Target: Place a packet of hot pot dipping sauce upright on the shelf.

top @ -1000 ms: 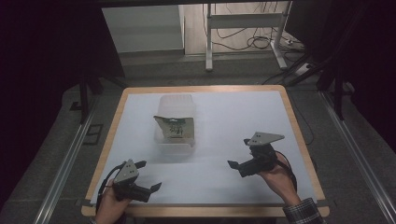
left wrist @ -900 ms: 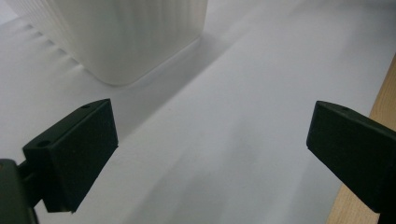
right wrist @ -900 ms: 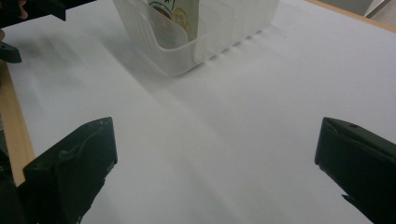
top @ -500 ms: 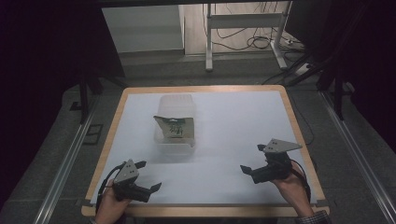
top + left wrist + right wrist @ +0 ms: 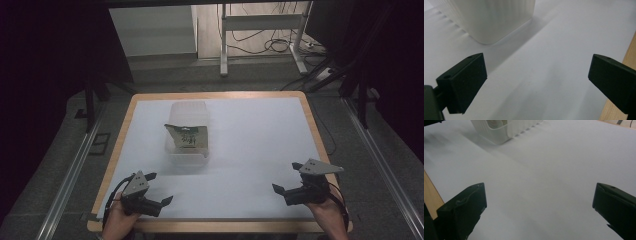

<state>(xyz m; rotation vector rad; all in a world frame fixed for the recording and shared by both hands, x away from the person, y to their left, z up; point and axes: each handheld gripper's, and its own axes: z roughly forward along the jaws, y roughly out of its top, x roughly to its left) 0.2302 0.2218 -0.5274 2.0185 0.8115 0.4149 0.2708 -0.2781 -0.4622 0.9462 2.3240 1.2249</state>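
Observation:
A white ribbed plastic container [image 5: 188, 150] stands left of the table's middle, and a green packet [image 5: 187, 136] leans inside it. My left gripper [image 5: 159, 188] rests near the front left corner, open, with nothing between its fingers. In the left gripper view it [image 5: 536, 75] points at the container's rounded corner [image 5: 496, 20]. My right gripper [image 5: 286, 177] sits open and empty near the front right corner. In the right gripper view it [image 5: 539, 200] faces across bare white surface toward the container [image 5: 504, 130], far off.
The table has a white top [image 5: 255, 135] and a wooden rim [image 5: 215, 94]. Metal rails [image 5: 70, 175] run along the floor on both sides. A white desk frame [image 5: 260, 35] and cables lie on the floor beyond the far edge.
My right gripper has drawn back toward the person and to the right, ending near the front right corner, still open. The left gripper has stayed put.

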